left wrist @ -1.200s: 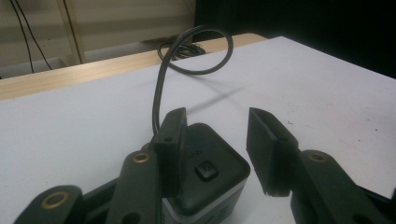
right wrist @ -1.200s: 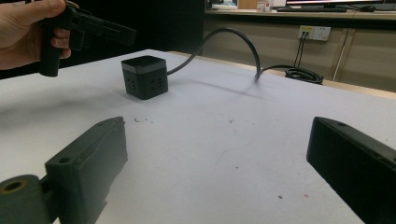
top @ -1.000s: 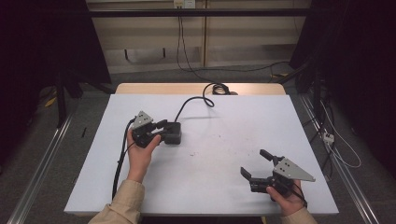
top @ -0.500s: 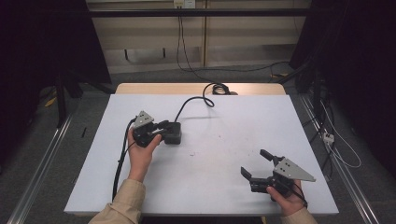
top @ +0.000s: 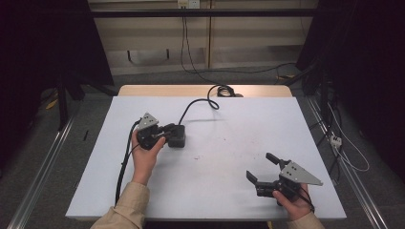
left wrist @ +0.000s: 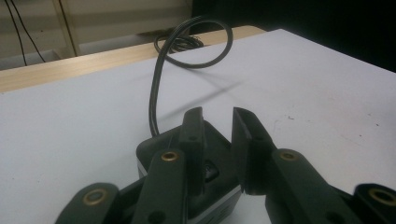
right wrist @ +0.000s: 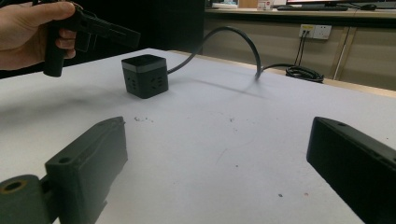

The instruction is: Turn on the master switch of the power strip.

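On white surface (top: 229, 143), left of centre: black cube power socket (top: 176, 135), corded. Left gripper (top: 168, 130) over it, jaws narrowly apart, unclamped. Right gripper (top: 260, 168) wide apart, idle. Step: approach; next, lower and close.

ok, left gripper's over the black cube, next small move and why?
Probably lower the left gripper slightly: in the right gripper view it hangs just above the black cube, jaws nearly together and not on the cube. The right gripper sits open, far off.
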The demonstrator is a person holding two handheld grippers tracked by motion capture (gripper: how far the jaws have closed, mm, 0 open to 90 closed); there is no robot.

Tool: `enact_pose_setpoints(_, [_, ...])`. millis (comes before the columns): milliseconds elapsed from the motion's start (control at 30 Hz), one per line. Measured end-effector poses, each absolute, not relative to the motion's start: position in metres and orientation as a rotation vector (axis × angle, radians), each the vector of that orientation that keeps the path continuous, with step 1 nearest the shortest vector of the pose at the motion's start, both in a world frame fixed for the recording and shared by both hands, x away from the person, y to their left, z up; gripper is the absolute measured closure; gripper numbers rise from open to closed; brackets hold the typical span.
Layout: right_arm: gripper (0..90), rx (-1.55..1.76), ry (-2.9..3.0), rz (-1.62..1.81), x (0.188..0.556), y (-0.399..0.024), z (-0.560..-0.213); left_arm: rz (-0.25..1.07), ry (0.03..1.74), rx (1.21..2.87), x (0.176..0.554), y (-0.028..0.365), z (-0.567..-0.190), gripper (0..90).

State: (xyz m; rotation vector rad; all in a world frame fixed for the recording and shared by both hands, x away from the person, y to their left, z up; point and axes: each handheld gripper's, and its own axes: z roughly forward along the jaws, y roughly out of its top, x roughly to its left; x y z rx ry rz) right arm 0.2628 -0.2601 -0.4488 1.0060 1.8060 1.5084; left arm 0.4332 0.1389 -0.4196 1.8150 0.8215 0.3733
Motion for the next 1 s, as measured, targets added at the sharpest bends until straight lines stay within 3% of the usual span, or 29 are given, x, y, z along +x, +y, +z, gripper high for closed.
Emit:
enact_pose_setpoints(733, [4.4, 1.006, 1.805, 1.507, 0.263, -0.2605, -0.449, 0.373, 0.833, 1.832, 0.4343, 0.1399, -0.4214, 79.6])
enact_pose_setpoints(1000, [4.5, 1.008, 1.805, 1.507, 0.2629, -0.2607, -0.449, 0.363, 0.839, 1.84, 0.4355, 0.139, -0.4241, 85.4])
